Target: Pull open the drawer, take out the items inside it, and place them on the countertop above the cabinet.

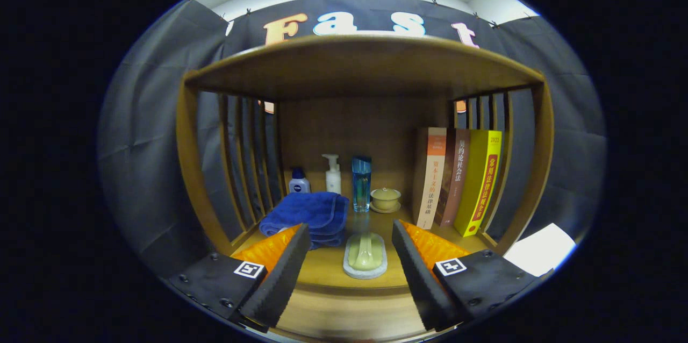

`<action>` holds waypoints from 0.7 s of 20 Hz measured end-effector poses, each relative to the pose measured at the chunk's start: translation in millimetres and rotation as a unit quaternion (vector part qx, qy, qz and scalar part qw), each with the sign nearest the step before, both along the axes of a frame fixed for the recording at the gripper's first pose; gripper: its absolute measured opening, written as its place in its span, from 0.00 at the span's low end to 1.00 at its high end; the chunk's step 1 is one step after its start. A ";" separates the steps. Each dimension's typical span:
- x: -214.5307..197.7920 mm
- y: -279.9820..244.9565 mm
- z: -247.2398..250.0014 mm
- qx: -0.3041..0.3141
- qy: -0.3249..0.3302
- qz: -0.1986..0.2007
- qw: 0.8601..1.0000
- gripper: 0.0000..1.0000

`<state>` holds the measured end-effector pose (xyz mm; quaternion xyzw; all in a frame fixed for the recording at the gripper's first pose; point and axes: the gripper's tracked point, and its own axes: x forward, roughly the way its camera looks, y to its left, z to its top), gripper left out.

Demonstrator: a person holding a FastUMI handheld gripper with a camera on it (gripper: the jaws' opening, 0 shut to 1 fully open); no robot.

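Note:
My gripper (350,227) is open, its fingers spread wide over the front of the wooden countertop (322,270). Between the fingers, touching neither, a pale green soap on a white dish (365,255) lies on the countertop. A folded blue towel (312,214) rests just beyond the left fingertip. Behind it along the cabinet's back wall stand a small blue-capped bottle (299,181), a white pump bottle (332,173), a tall blue glass bottle (362,183) and a lidded pale cup on a saucer (385,199).
Three upright books (457,181) lean at the right of the shelf space. Slatted wooden sides (244,160) and a wooden top board (360,63) enclose the countertop. A lighter wooden edge (344,316) runs below the fingers. A white patch (540,249) shows at the lower right.

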<state>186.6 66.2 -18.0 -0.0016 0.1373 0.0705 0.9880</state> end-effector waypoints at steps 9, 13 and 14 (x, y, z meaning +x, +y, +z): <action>-98.1 -3.7 9.7 0.006 -0.073 -0.011 0.997 1.00; -132.8 -10.1 2.4 0.005 -0.085 -0.023 0.996 1.00; -139.7 -10.4 2.9 0.004 -0.088 -0.023 0.996 1.00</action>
